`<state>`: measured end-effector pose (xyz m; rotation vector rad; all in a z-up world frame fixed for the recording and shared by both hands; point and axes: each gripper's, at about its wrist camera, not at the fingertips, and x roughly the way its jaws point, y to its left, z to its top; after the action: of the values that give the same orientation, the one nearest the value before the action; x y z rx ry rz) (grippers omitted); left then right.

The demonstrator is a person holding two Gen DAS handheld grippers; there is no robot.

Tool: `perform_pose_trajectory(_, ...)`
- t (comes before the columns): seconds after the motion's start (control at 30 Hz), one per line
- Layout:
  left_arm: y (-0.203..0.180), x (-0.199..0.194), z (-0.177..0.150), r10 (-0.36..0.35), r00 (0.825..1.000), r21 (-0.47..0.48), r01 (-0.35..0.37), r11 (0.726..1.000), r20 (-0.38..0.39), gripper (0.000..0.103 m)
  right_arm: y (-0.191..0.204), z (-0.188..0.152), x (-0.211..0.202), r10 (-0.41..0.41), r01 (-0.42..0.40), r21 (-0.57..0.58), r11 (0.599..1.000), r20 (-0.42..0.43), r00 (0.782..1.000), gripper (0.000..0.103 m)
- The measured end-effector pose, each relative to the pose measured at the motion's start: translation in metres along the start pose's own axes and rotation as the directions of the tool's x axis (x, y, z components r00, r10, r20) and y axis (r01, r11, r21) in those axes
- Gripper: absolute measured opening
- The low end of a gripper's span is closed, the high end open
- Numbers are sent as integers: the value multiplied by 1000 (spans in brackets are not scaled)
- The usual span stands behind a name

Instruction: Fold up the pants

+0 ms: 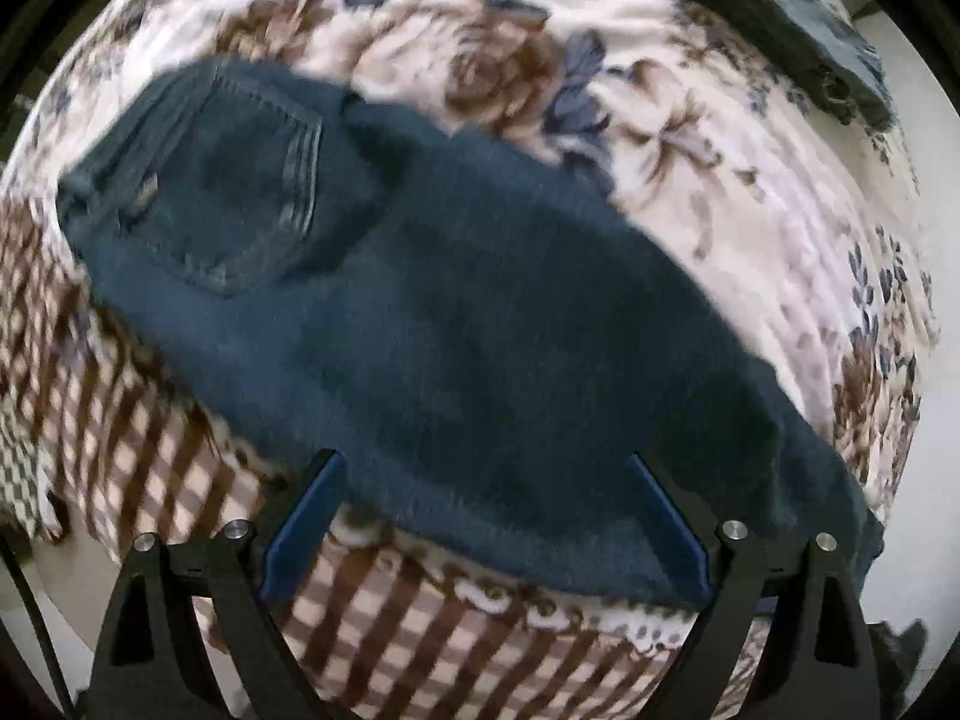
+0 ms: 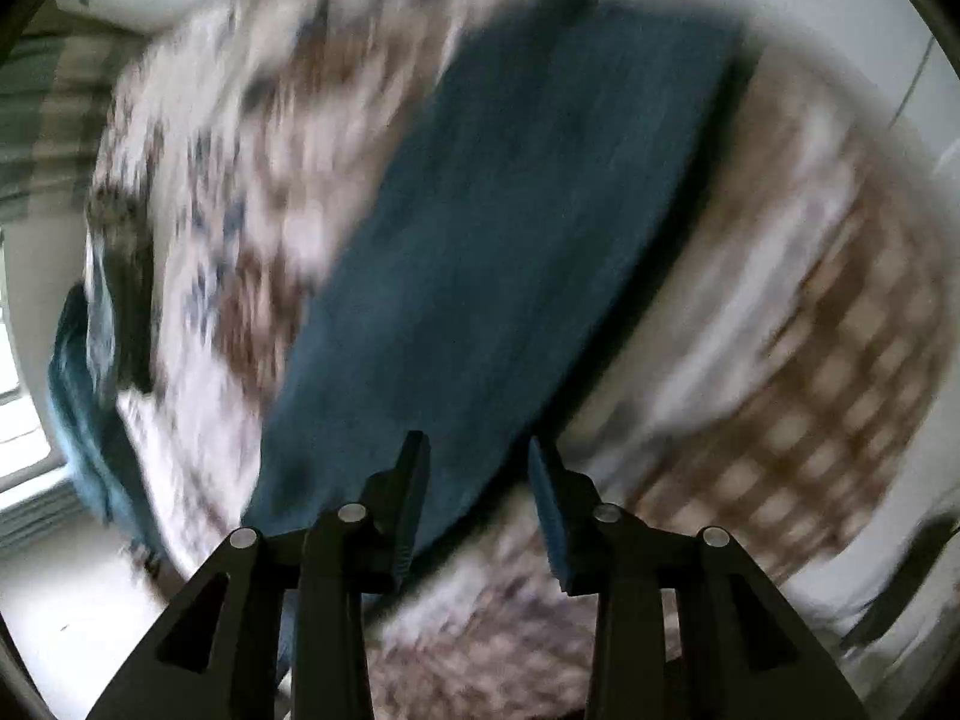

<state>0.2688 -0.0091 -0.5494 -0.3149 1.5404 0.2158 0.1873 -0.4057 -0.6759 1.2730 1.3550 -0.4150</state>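
Dark blue jeans lie flat across a bed, running diagonally, with the back pocket at the upper left. My left gripper points down over the leg part near its lower edge. Its jaws are wide open and grip nothing. The right wrist view is blurred. There the jeans run as a long band from top right to bottom left. My right gripper hovers over the band's near end with its jaws partly open. The cloth shows through the gap, and the pads do not press on it.
The bed cover is white with brown and blue flowers and has a brown checked border. A dark folded garment lies at the far right corner. A teal cloth hangs at the bed's left edge, above pale floor.
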Motion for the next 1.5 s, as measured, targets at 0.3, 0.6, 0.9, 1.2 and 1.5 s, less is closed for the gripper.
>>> perform_pose_trajectory(0.3, 33, 34, 1, -41, 996, -154, 27, 988, -85, 94, 14, -31, 36, -25, 25, -11, 1000, 31, 999, 2)
perform_pose_trajectory(0.6, 70, 36, -10, -34, 993, -194, 11, 981, -116, 94, 11, -27, 42, -130, 127, -58, 990, -49, 990, 11)
perform_pose_trajectory(0.9, 54, -28, 24, 33, 996, -19, -31, 999, 80, 94, 110, -73, 29, -160, 98, -395, 914, -126, 979, 71)
perform_pose_trajectory(1.2, 71, -22, 103, -57, 998, -56, 58, 997, 11, 102, 327, -144, 187, -231, -217, -805, 553, -398, 888, 75)
perform_pose_trajectory(1.5, 98, -11, 147, -190, 970, -151, 166, 974, -154, 102, 376, -203, 253, -414, -229, -921, 316, -351, 840, 12)
